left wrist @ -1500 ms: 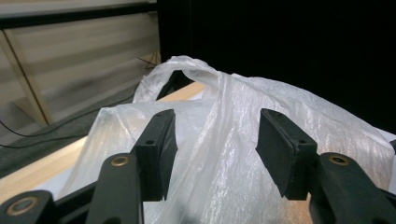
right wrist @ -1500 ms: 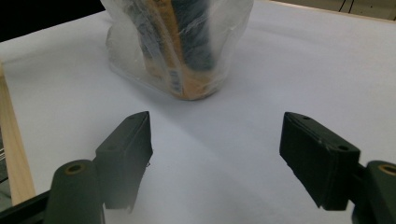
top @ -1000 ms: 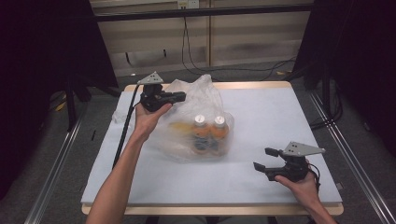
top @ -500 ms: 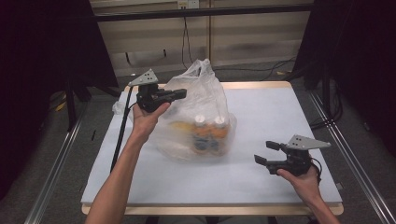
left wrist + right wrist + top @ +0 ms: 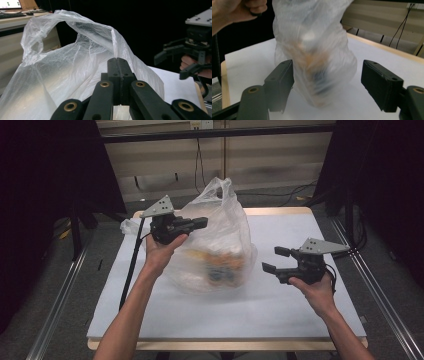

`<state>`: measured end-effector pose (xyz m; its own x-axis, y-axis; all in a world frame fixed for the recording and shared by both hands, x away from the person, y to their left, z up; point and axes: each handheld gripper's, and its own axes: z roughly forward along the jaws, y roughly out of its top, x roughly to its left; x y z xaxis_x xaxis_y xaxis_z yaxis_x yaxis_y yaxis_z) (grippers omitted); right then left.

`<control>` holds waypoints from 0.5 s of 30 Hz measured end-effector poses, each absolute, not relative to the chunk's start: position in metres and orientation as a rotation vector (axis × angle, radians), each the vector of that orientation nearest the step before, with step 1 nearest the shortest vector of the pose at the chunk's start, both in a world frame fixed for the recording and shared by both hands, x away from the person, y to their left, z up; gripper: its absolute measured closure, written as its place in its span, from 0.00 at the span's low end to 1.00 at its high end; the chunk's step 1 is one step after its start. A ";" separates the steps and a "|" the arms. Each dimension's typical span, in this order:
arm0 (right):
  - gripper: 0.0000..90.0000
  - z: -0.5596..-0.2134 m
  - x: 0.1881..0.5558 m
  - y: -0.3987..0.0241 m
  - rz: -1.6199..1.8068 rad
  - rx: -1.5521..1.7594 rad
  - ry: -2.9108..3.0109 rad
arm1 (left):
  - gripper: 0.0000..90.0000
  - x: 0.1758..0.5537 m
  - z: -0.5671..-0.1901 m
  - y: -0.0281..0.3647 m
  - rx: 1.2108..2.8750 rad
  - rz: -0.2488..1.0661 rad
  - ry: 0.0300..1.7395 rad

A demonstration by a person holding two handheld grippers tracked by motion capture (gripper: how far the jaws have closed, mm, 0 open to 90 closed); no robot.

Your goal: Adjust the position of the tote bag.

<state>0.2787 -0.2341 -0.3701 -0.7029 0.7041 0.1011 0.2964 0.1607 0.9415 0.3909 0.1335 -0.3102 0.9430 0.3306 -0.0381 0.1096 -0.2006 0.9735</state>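
A clear plastic bag [image 5: 220, 237] with bottles [image 5: 220, 269] blurred inside it hangs upright over the white table [image 5: 300, 310]. My left gripper [image 5: 202, 222] is shut on the bag's upper edge and holds it up; in the left gripper view the closed tips [image 5: 117, 60] pinch the thin film of the bag [image 5: 62, 72]. My right gripper [image 5: 272, 260] hovers open just right of the bag, apart from it. In the right gripper view, the bag [image 5: 317, 50] hangs ahead between the spread fingers of my right gripper [image 5: 327, 77], with orange and white shapes inside.
The table's wooden rim [image 5: 280, 211] runs along the far side, with dark curtains and cables behind. A loose bit of plastic [image 5: 127, 226] lies at the far left corner. The left gripper's cable [image 5: 131, 265] trails down the table's left side.
The left gripper has risen and pulled the bag from a slumped heap into a tall upright shape. The right gripper has lifted off the near table area and come closer to the bag.
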 end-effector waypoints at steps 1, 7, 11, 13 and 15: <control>0.28 -0.366 0.282 -0.233 1.576 0.948 2.078 | 1.00 0.389 -0.310 0.131 1.775 0.205 0.323; 0.28 -0.347 0.297 -0.219 1.584 0.886 2.042 | 1.00 0.377 -0.305 0.122 1.768 0.202 0.262; 0.30 -0.336 0.304 -0.213 1.633 0.860 2.030 | 1.00 0.367 -0.303 0.116 1.777 0.205 0.219; 0.34 -0.331 0.306 -0.210 1.664 0.834 2.051 | 1.00 0.363 -0.302 0.113 1.770 0.200 0.205; 0.36 -0.328 0.306 -0.207 1.662 0.811 2.055 | 1.00 0.358 -0.300 0.109 1.774 0.197 0.187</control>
<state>0.3064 -0.2073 -0.3277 -0.7639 0.6419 0.0673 0.2000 0.1363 0.9703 0.3579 0.1095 -0.3004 0.9720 0.2328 0.0307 0.0192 -0.2091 0.9777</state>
